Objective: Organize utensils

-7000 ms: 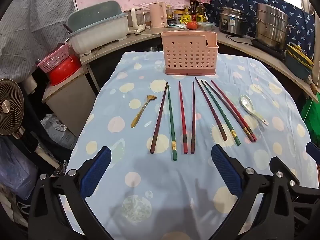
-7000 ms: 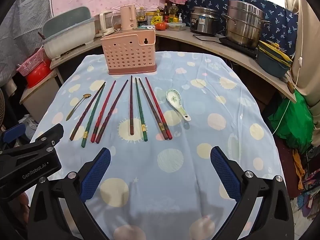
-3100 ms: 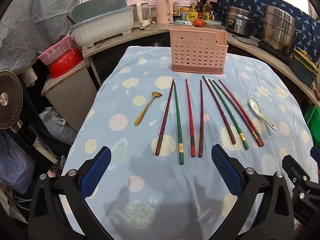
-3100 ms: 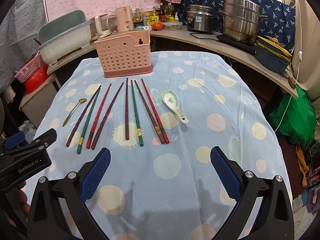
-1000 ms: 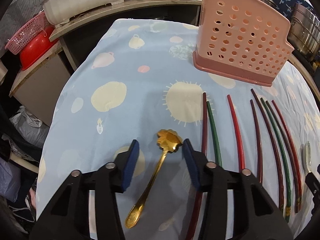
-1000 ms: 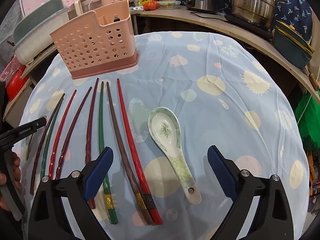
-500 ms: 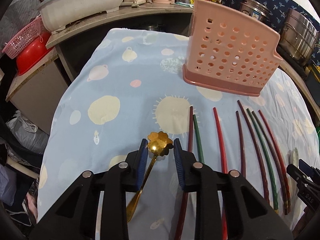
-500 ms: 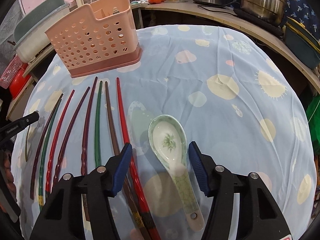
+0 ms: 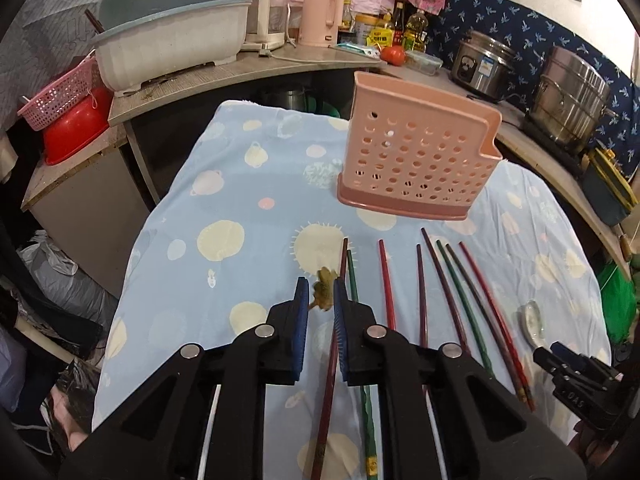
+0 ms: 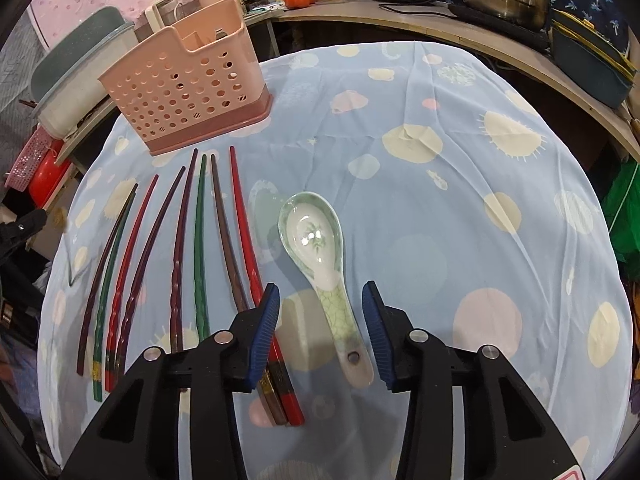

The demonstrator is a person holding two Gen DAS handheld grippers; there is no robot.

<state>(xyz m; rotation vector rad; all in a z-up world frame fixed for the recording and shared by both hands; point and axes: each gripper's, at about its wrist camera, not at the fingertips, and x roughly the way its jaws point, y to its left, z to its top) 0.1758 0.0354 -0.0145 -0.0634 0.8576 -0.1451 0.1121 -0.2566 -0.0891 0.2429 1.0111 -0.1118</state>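
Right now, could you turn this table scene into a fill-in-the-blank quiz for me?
1. The left gripper is shut on a small ____ spoon.
2. The ceramic spoon's handle lies between the open right gripper's ____.
3. The holder behind the chopsticks is colored ____.

Missing words: gold; fingers; pink

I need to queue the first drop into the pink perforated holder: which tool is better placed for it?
Left. The left tool is already shut on the small gold spoon, facing the pink perforated plastic holder. The right tool is open, only straddling the white ceramic soup spoon lying on the cloth.
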